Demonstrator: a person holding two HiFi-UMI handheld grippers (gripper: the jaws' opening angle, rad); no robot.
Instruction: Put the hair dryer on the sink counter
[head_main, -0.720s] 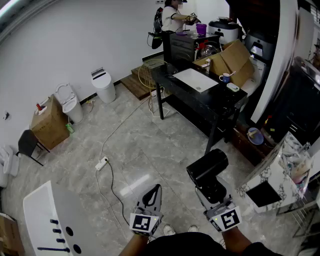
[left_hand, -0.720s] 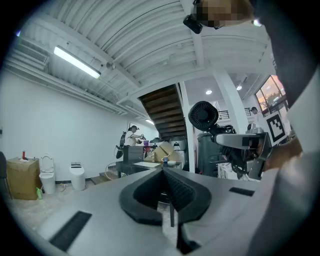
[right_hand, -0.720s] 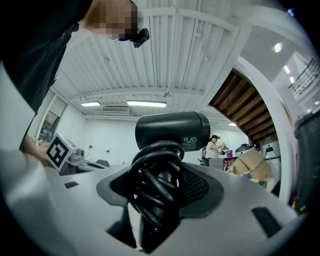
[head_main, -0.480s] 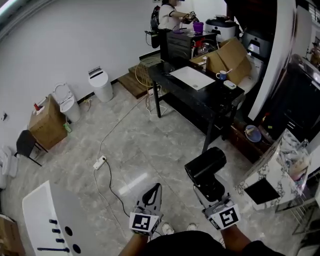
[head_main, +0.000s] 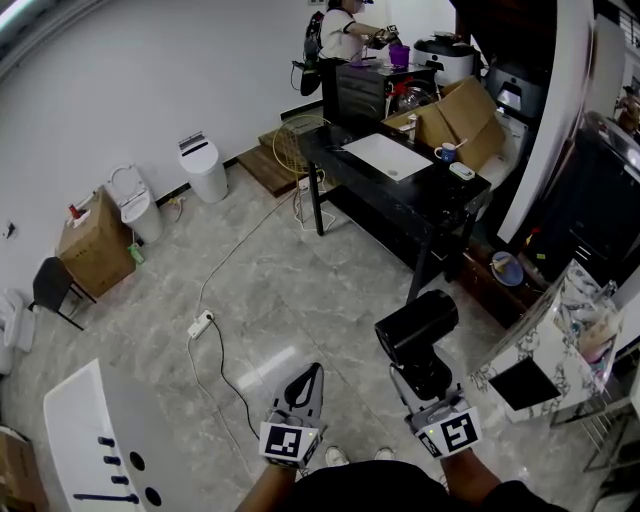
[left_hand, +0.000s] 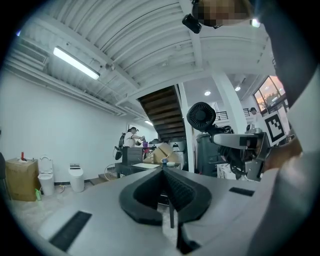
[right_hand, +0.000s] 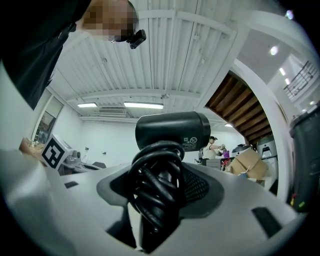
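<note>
My right gripper (head_main: 425, 380) is shut on a black hair dryer (head_main: 415, 328), its cord wound round the handle between the jaws. In the right gripper view the hair dryer (right_hand: 172, 131) stands upright with its barrel above the coiled cord (right_hand: 155, 192). My left gripper (head_main: 305, 390) is shut and holds nothing; its jaws (left_hand: 170, 190) meet tip to tip in the left gripper view, where the hair dryer (left_hand: 201, 116) shows to the right. The black sink counter (head_main: 420, 195) with a white basin (head_main: 388, 156) stands far ahead, well beyond both grippers.
A mug (head_main: 445, 151) and a small white item sit on the counter beside cardboard boxes (head_main: 455, 115). A person (head_main: 345, 35) works at the far back. A power strip (head_main: 198, 325) and cable lie on the marble floor. A white toilet (head_main: 207, 170), a cardboard box (head_main: 95, 245) and a marble-patterned unit (head_main: 560, 345) stand around.
The view has shifted slightly; the counter sits a little differently in frame. The right gripper with the hair dryer moved marginally right. Both grips are unchanged.
</note>
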